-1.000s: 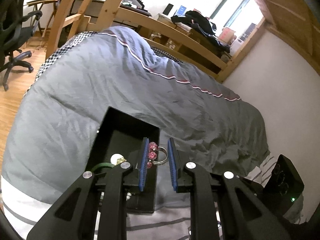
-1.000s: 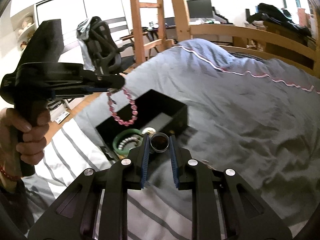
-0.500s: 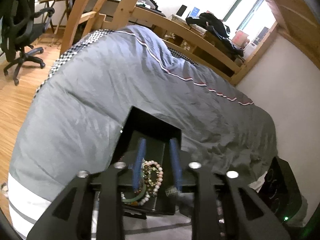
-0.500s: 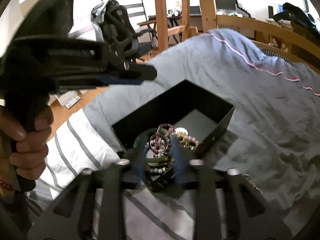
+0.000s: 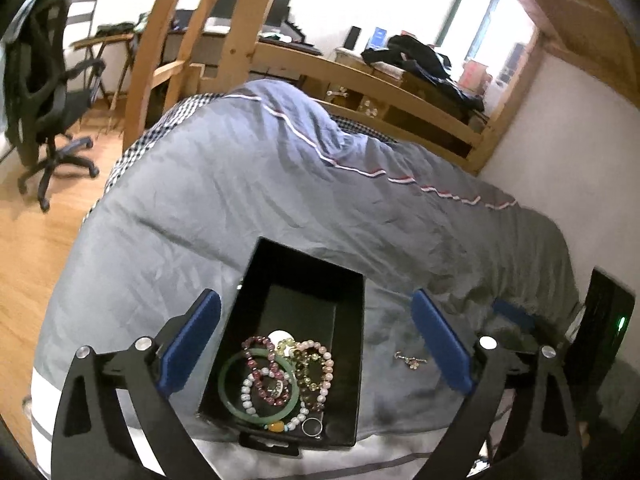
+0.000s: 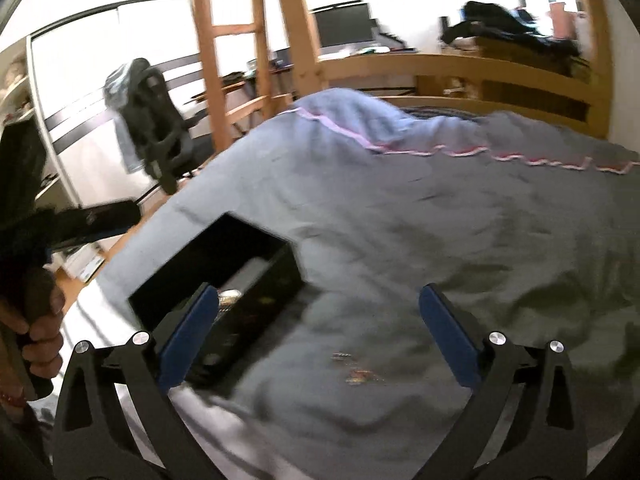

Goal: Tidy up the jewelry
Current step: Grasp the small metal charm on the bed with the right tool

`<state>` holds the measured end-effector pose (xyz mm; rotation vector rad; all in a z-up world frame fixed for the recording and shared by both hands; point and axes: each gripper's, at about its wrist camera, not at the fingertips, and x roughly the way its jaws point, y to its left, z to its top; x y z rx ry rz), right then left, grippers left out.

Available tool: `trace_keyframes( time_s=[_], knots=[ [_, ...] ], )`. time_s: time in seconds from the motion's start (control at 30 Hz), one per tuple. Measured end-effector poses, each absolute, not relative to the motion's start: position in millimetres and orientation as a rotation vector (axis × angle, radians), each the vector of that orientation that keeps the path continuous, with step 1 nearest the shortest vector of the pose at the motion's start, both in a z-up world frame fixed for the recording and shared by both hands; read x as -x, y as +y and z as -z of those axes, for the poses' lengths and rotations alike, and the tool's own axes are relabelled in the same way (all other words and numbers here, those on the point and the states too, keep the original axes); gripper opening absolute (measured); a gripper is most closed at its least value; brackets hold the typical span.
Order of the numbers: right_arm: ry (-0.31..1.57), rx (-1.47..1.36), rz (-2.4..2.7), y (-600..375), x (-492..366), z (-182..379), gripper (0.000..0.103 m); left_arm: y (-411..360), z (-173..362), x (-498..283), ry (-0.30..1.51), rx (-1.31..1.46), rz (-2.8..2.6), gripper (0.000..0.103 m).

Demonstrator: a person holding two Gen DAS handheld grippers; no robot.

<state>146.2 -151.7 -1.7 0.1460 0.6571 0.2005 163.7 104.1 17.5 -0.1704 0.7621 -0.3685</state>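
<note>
No readable text, label, brand, number or sign is found in either view. A blue item (image 5: 379, 36) and a red box (image 5: 474, 73) are seen on the furniture behind the wooden bed rail (image 5: 360, 76), but nothing on them can be made out. A green indicator light (image 5: 620, 323) is lit on a black device (image 5: 608, 332) to the right of the black box (image 5: 352, 360), without any legend. The right wrist view is blurred, and no lettering can be read there.
</note>
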Motion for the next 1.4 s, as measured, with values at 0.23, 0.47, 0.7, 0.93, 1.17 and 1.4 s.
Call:
trace_keyframes(
  time_s=[0.23,0.47,0.7,0.93,1.17,1.4],
  knots=[
    [0.657,-0.139,-0.16,-177,-132,8,0.099,49,-7,-157,0.754,0.019,0.454,0.095],
    [0.683,-0.028,-0.206,-163,-124,33,0.096,4,16,-157,0.784,-0.039,0.487,0.095],
    [0.803,-0.04,-0.286,-153,-137,85,0.049,-29,44,-169,0.819,-0.058,0.517,0.094],
    [0.855,-0.119,-0.325,-156,-163,109,0.04,-41,64,-176,0.884,-0.061,0.554,0.083],
    [0.898,-0.246,-0.317,-180,-171,119,0.012,-57,74,-173,0.88,-0.136,0.562,0.075],
    [0.793,-0.293,-0.329,-188,-163,99,0.012,-48,66,-177,0.864,-0.072,0.586,0.066]
  ],
)
